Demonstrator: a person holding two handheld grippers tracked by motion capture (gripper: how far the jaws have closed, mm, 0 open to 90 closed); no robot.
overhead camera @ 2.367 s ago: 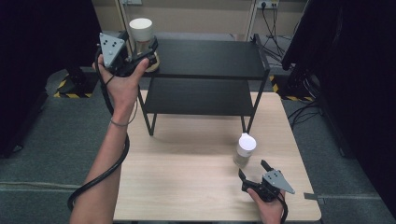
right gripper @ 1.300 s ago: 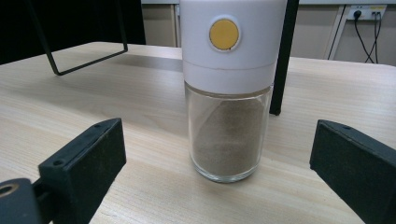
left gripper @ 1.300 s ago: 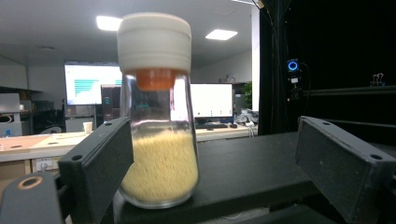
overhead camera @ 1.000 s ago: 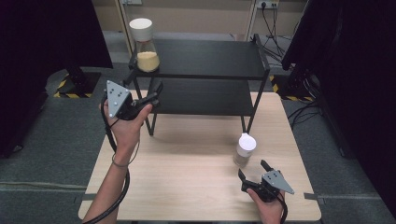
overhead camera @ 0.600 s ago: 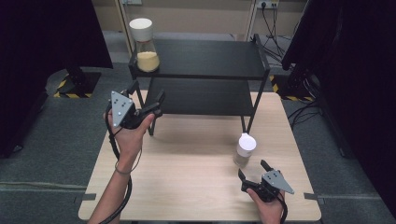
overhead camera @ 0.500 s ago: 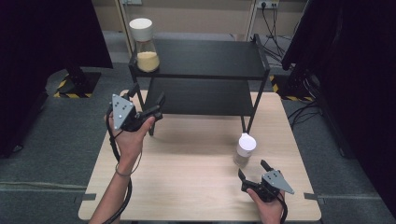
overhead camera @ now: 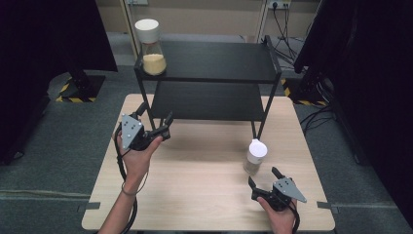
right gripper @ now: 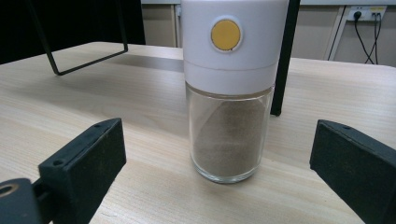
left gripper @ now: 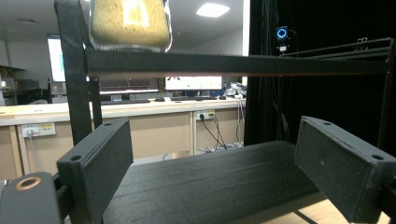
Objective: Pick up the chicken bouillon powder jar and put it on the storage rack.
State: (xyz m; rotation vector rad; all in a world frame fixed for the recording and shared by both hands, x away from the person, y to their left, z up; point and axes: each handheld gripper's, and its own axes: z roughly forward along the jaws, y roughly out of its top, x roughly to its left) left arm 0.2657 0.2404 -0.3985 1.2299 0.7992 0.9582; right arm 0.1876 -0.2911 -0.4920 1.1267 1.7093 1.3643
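— Right gripper view: what stands before the right gripper?
— A round glass jar of brown powder (smooth white cap), upright between its spread jaws, untouched.
— Left gripper?
— Spread, empty, facing the black shelf.

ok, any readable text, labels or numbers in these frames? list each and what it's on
None readable.
Jar on the table: a plain yellow dot on its white cap, no lettering.
Jar on the top shelf: no label visible.
Far monitors: lit, but content too blurred to read.
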